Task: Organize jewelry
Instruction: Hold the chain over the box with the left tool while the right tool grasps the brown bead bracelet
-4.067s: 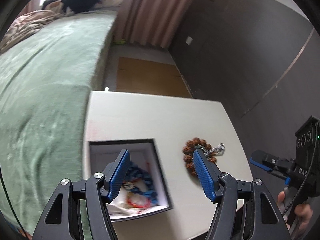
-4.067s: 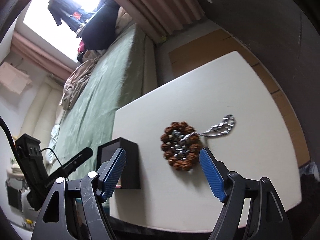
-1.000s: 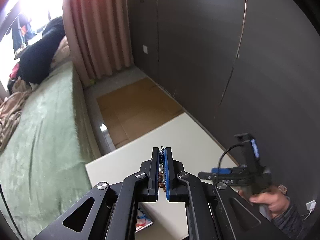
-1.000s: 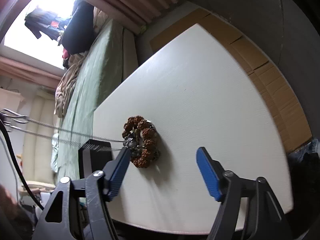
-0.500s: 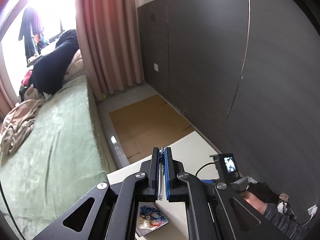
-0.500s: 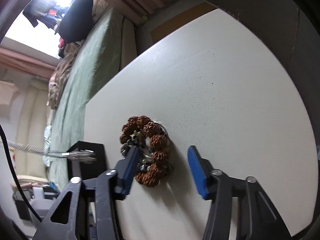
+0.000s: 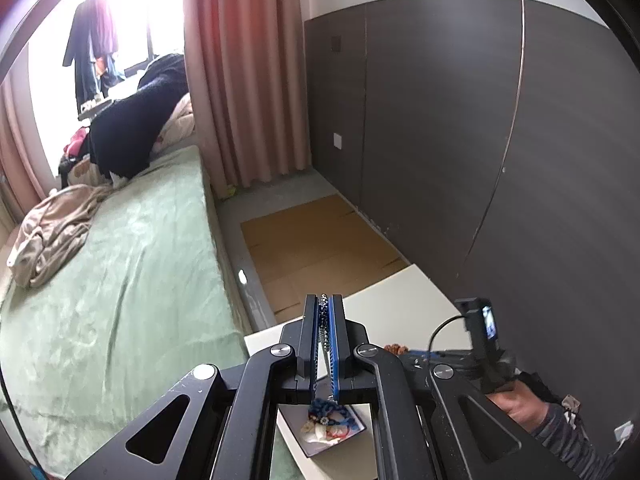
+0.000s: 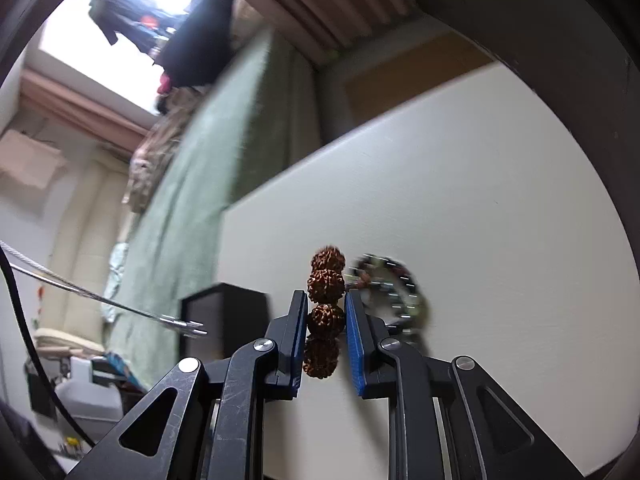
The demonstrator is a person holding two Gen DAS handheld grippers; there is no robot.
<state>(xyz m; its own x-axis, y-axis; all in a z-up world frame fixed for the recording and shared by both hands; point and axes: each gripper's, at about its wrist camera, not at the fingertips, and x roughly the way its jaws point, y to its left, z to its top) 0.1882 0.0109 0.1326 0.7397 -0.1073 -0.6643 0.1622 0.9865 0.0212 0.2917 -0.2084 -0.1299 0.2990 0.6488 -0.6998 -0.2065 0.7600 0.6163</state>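
My left gripper [image 7: 324, 300] is shut on a silver chain necklace [image 7: 325, 334], held high above the white table [image 7: 404, 296]. The chain hangs down toward the open jewelry box [image 7: 340, 436], which holds blue and red pieces. In the right wrist view the chain [image 8: 100, 298] stretches across the left side above the black box [image 8: 224, 316]. My right gripper [image 8: 326, 304] is shut on the brown seed-bead bracelet [image 8: 326, 280], standing it on edge on the table [image 8: 480, 200]. A dark shiny bead bracelet [image 8: 394, 292] lies just right of it, blurred.
A green bed [image 7: 112, 280] runs along the table's left side. Dark wall panels [image 7: 480, 140] stand to the right, with cardboard [image 7: 316, 240] on the floor beyond the table. The other hand and gripper [image 7: 480, 344] show at lower right of the left wrist view.
My right gripper has closed on the brown bead bracelet and tipped it on edge, uncovering the dark bracelet. My left gripper has risen further with the chain.
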